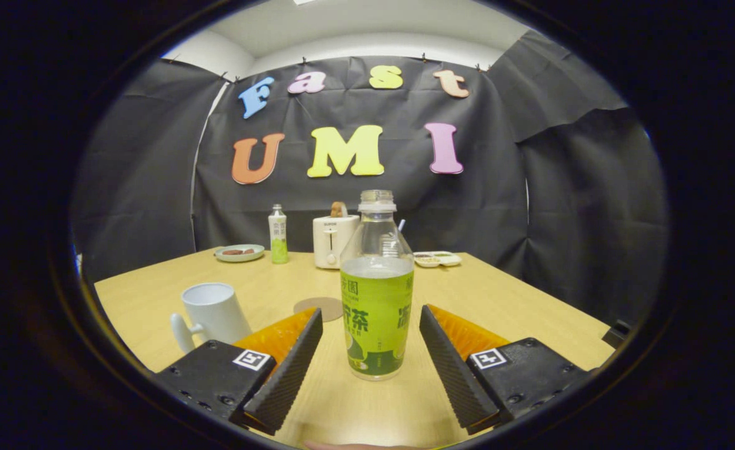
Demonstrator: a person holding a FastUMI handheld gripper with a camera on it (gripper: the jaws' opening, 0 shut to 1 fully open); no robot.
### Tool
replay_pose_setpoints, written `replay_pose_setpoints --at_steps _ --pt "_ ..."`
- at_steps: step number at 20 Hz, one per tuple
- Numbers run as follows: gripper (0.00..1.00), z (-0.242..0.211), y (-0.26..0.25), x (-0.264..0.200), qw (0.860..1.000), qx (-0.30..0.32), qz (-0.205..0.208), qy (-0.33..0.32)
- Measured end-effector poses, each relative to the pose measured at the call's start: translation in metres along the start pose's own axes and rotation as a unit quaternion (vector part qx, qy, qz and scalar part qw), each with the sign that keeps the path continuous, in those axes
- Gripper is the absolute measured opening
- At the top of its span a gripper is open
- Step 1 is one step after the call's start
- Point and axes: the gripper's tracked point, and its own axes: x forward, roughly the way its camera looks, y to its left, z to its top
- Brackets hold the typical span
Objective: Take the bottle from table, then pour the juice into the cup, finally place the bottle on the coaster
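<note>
The gripper [370, 325] is spread wide, its two fingers [292, 362] standing to either side of the bottle [377, 294] with a clear gap on each side; neither finger touches it. The bottle stands upright on the table [517, 306], between the fingers and about level with their tips. Its cap is off, its neck is clear, and liquid fills it to the top of its green label. To the left of the bottle, beside the left finger, stands a white cup [212, 312], upright, handle turned toward the gripper. Just behind the bottle to its left a round coaster [319, 307] lies flat and bare. Well beyond the bottle, near the table's far edge, are a plate [239, 252], a small bottle [277, 234], a white toaster [333, 240] and a shallow tray [437, 258].
</note>
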Motion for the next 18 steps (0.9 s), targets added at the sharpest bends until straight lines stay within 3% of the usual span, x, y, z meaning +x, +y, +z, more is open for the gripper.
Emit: replay_pose_setpoints --at_steps 13,16,18 --pt "1.00 0.012 -0.008 0.051 0.999 -0.011 -0.024 0.020" --pt "0.81 0.014 -0.005 0.042 0.999 -0.007 -0.020 0.026" --pt "0.81 0.016 -0.006 0.038 0.999 -0.021 -0.028 0.030"
